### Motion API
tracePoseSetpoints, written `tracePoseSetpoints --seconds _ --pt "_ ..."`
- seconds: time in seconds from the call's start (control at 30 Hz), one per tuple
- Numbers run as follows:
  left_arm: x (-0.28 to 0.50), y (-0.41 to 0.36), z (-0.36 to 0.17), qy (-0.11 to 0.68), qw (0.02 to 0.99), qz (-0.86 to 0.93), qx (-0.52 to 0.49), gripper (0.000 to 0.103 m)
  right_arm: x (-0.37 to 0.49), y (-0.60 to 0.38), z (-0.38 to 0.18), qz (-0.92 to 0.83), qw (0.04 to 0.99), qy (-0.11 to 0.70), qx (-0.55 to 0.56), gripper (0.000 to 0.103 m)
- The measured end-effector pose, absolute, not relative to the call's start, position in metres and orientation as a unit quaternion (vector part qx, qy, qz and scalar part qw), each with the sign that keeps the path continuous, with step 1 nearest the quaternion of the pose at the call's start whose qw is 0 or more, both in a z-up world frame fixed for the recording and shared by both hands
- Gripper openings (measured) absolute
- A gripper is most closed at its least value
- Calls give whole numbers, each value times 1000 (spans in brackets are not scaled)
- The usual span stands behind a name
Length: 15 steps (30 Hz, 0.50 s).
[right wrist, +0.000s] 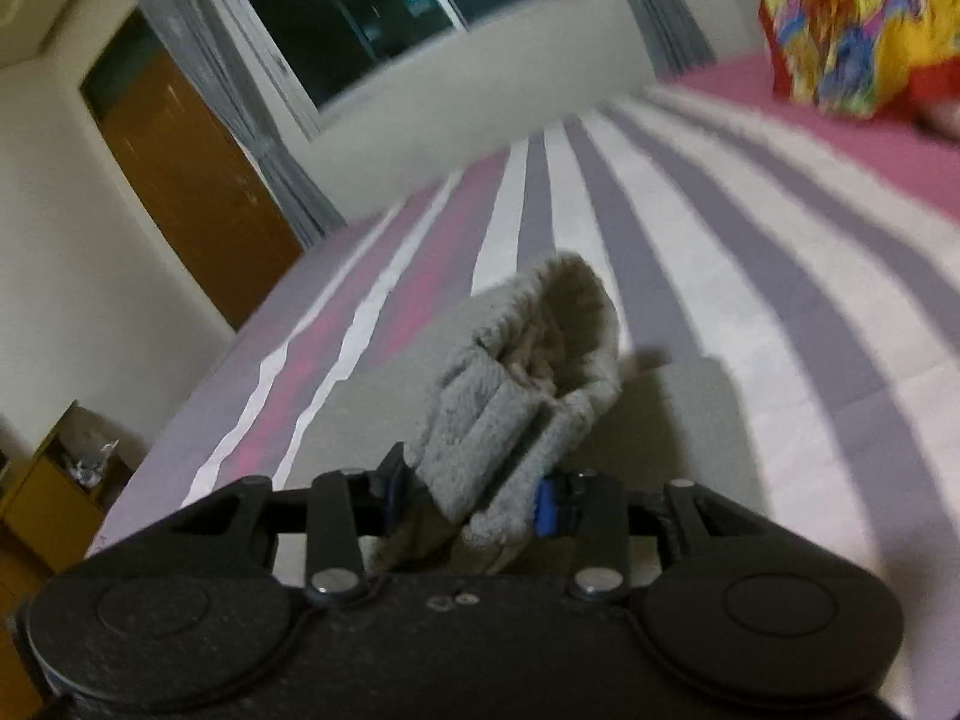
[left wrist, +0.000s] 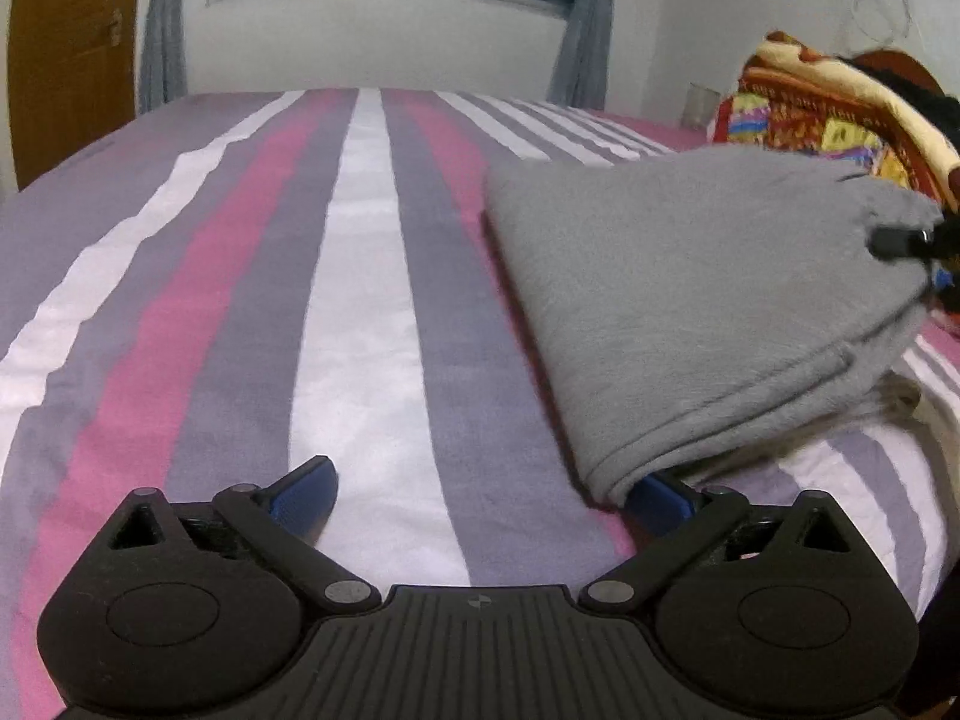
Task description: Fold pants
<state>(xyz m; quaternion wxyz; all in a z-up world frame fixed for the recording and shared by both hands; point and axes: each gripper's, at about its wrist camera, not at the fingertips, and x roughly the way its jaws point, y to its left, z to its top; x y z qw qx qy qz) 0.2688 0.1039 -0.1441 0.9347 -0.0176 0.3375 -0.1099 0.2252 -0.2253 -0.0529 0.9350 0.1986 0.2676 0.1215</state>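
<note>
Right gripper (right wrist: pixel 474 492): fingers pinching a bunched edge of the gray pants (left wrist: pixel 690 300), pads mostly buried
Left gripper (left wrist: pixel 480 492): fingers spread, right tip hidden under pants
Pants: folded on striped bed (left wrist: pixel 360 300)

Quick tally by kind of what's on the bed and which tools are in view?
Grey pants: 1
Colourful blanket: 1
Striped bed sheet: 1
Grippers: 2, the left gripper and the right gripper
Total: 5
</note>
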Motion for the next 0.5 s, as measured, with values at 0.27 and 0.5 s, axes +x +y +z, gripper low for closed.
tracePoseSetpoints --seconds 0.27,0.5 --pt "277 98 -148 353 929 -111 -5 103 232 -238 -87 91 922 312 212 39" --pt "278 93 -148 355 928 -116 -1 103 224 -254 -87 89 926 293 220 39"
